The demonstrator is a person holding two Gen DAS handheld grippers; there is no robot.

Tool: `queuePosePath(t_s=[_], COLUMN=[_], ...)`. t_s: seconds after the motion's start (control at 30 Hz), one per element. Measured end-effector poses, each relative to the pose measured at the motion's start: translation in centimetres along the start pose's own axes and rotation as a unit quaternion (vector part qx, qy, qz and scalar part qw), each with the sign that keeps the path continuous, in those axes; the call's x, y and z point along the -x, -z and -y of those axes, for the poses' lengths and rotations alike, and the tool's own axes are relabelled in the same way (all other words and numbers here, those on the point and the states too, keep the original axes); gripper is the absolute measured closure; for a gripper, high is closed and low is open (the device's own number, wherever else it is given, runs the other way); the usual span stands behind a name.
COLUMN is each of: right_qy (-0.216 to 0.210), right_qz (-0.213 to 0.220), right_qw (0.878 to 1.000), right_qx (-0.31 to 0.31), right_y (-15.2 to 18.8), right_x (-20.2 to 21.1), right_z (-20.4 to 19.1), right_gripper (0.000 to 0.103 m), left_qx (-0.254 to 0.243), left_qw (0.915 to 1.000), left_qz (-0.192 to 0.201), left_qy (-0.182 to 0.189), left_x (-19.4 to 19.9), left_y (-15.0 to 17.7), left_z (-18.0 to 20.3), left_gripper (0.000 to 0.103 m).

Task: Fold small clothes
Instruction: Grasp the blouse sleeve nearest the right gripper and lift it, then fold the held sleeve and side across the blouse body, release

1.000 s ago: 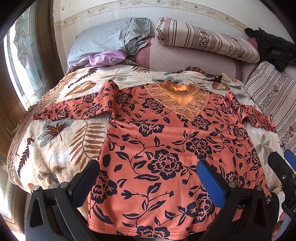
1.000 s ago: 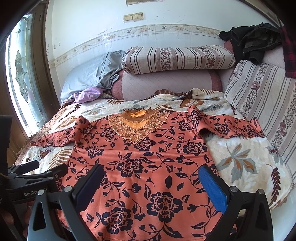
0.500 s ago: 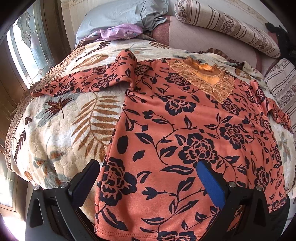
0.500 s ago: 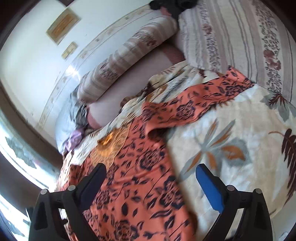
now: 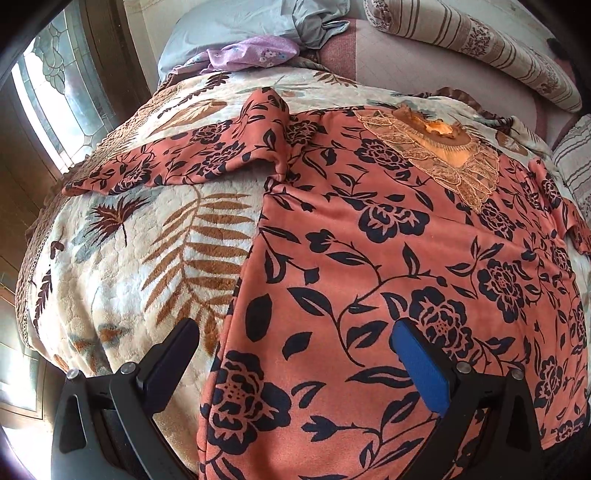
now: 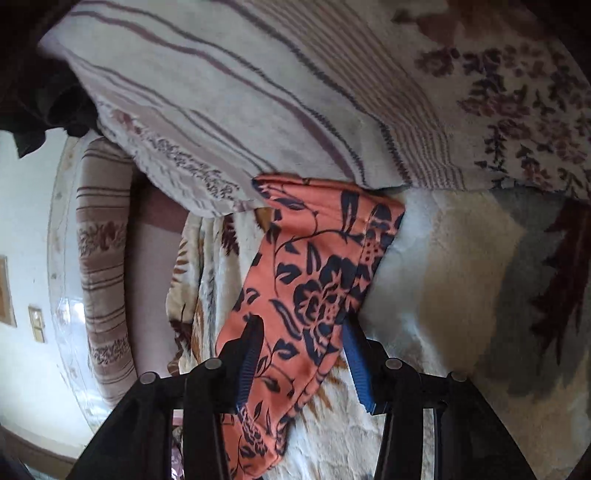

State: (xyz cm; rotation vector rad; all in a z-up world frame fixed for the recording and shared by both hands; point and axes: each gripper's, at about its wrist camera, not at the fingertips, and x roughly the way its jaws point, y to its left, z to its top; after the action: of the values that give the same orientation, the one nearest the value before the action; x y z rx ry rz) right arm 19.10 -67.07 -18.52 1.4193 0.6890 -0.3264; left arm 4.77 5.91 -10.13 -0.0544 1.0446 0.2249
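An orange top with dark flowers [image 5: 369,258] lies spread flat on a leaf-print blanket [image 5: 129,277], its lace collar [image 5: 443,147] at the far end. Its left sleeve [image 5: 184,155] stretches out to the left. My left gripper [image 5: 295,354] hangs open just above the top's lower left side edge, holding nothing. In the right wrist view, which is rolled over, the right sleeve [image 6: 314,266] runs between the jaws of my right gripper [image 6: 301,354]. Those jaws are closing on either side of the sleeve, and the fabric still lies flat on the blanket [image 6: 443,277].
A striped cushion [image 6: 258,92] lies against the sleeve's tip. At the head of the bed are a grey pillow [image 5: 240,29], a purple cloth [image 5: 255,51] and a striped bolster [image 5: 461,40]. A window [image 5: 55,92] and the bed's drop-off are at the left.
The left gripper sank closer to the top's lower left edge. The right gripper swung from the top's body to the right sleeve, rolled over, and its jaws narrowed around the sleeve.
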Motion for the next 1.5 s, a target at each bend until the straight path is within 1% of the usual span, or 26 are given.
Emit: queuePosePath(t_s=[0.07, 0.2, 0.27, 0.33, 0.47, 0.5, 0.57, 0.6, 0.67, 0.73, 0.77, 0.83, 0.87, 0.93, 1.0, 1.07, 1.1, 1.17, 1.2, 1.23, 1.27, 1.3, 1.37, 1.4, 1.43, 1.5], right_qy=[0.000, 0.020, 0.023, 0.033, 0.067, 0.079, 0.095, 0.097, 0.080, 0.044, 0.023, -0.032, -0.061, -0.120, -0.169, -0.208, -0.217, -0.204, -0.188, -0.164, -0.149, -0.135, -0.075, -0.054, -0.053, -0.069], right_qz=[0.012, 0.026, 0.029, 0.043, 0.055, 0.058, 0.054, 0.058, 0.071, 0.070, 0.071, 0.067, 0.064, 0.047, 0.021, -0.024, -0.044, -0.084, -0.115, -0.143, -0.167, -0.197, -0.268, -0.292, -0.303, -0.298], right_qw=[1.000, 0.999, 0.999, 0.998, 0.996, 0.995, 0.992, 0.990, 0.984, 0.977, 0.971, 0.956, 0.946, 0.921, 0.898, 0.880, 0.875, 0.871, 0.872, 0.876, 0.879, 0.880, 0.874, 0.874, 0.874, 0.874], right_qx=[-0.024, -0.011, -0.015, -0.024, 0.007, 0.020, 0.058, 0.079, 0.139, 0.198, 0.228, 0.284, 0.313, 0.367, 0.407, 0.426, 0.431, 0.439, 0.437, 0.431, 0.420, 0.411, 0.397, 0.385, 0.376, 0.377], right_y=[-0.1, 0.4, 0.2, 0.1, -0.8, -0.9, -0.9, -0.8, 0.3, 2.4, 3.8, 7.4, 9.8, 15.5, 21.9, 28.1, 31.3, 37.2, 39.8, 42.2, 43.9, 45.5, 48.0, 48.5, 48.3, 47.5], right_x=[0.2, 0.7, 0.5, 0.6, -1.0, -1.2, -1.4, -1.1, 0.0, 1.3, 2.1, 4.2, 5.2, 6.9, 7.8, 7.4, 6.6, 3.6, 1.4, -1.1, -3.9, -6.2, -10.5, -11.4, -11.7, -10.3], right_z=[0.2, -0.1, 0.1, -0.2, -1.6, -2.1, -3.4, -4.4, -7.5, -11.8, -14.5, -20.0, -22.8, -28.2, -31.9, -33.5, -33.6, -32.6, -31.3, -29.5, -27.7, -25.3, -20.6, -18.5, -17.2, -16.4], right_gripper=[0.056, 0.055, 0.055, 0.055, 0.056, 0.060, 0.098, 0.098, 0.098, 0.098, 0.098, 0.098, 0.098, 0.098, 0.098, 0.097, 0.096, 0.092, 0.086, 0.052, 0.009, 0.005, 0.006, 0.006, 0.006, 0.007], left_qx=[0.001, 0.005, 0.006, 0.008, 0.019, 0.023, 0.032, 0.034, 0.036, 0.041, 0.044, 0.051, 0.056, 0.069, 0.084, 0.094, 0.098, 0.113, 0.118, 0.120, 0.122, 0.123, 0.122, 0.121, 0.121, 0.122], left_qw=[1.0000, 1.0000, 0.9999, 0.9999, 0.9997, 0.9996, 0.9994, 0.9994, 0.9993, 0.9991, 0.9989, 0.9984, 0.9980, 0.9968, 0.9953, 0.9941, 0.9935, 0.9910, 0.9895, 0.9885, 0.9879, 0.9875, 0.9875, 0.9873, 0.9869, 0.9861], left_qz=[-0.002, -0.005, -0.008, -0.012, -0.015, -0.014, -0.011, -0.008, -0.001, 0.007, 0.010, 0.018, 0.024, 0.034, 0.042, 0.048, 0.050, 0.055, 0.060, 0.066, 0.069, 0.069, 0.069, 0.071, 0.073, 0.076], left_qy=[-0.001, 0.002, 0.004, 0.003, 0.003, 0.004, 0.007, 0.009, 0.009, 0.013, 0.015, 0.016, 0.017, 0.021, 0.026, 0.026, 0.029, 0.047, 0.057, 0.063, 0.067, 0.070, 0.073, 0.075, 0.078, 0.084], left_x=[-0.4, -1.0, -1.5, -1.9, -2.6, -2.7, -2.8, -2.8, -2.8, -2.8, -2.9, -3.0, -2.9, -2.9, -3.0, -3.2, -3.2, -3.2, -3.0, -2.9, -2.9, -3.0, -3.0, -3.0, -2.9, -2.8], left_y=[-0.2, -0.2, -0.2, -0.2, -0.1, -0.1, -0.2, -0.1, -0.1, -0.2, -0.2, -0.2, -0.1, 0.1, 0.5, 1.0, 1.3, 1.7, 1.8, 1.8, 1.7, 1.8, 1.8, 1.9, 1.9, 2.0], left_z=[-0.2, -0.7, -1.0, -1.3, -2.2, -2.6, -3.3, -3.6, -4.3, -5.1, -5.5, -6.3, -6.8, -7.8, -8.9, -9.8, -10.3, -11.1, -11.4, -11.5, -11.6, -11.6, -11.6, -11.6, -11.6, -11.7], left_gripper=[0.000, 0.000, 0.000, 0.000, 0.000, 0.000, 0.000, 0.000, 0.000, 0.000, 0.000, 0.000, 0.000, 0.000, 0.000, 0.000, 0.000, 0.000, 0.000, 0.000, 0.000, 0.000, 0.000, 0.000, 0.000, 0.000])
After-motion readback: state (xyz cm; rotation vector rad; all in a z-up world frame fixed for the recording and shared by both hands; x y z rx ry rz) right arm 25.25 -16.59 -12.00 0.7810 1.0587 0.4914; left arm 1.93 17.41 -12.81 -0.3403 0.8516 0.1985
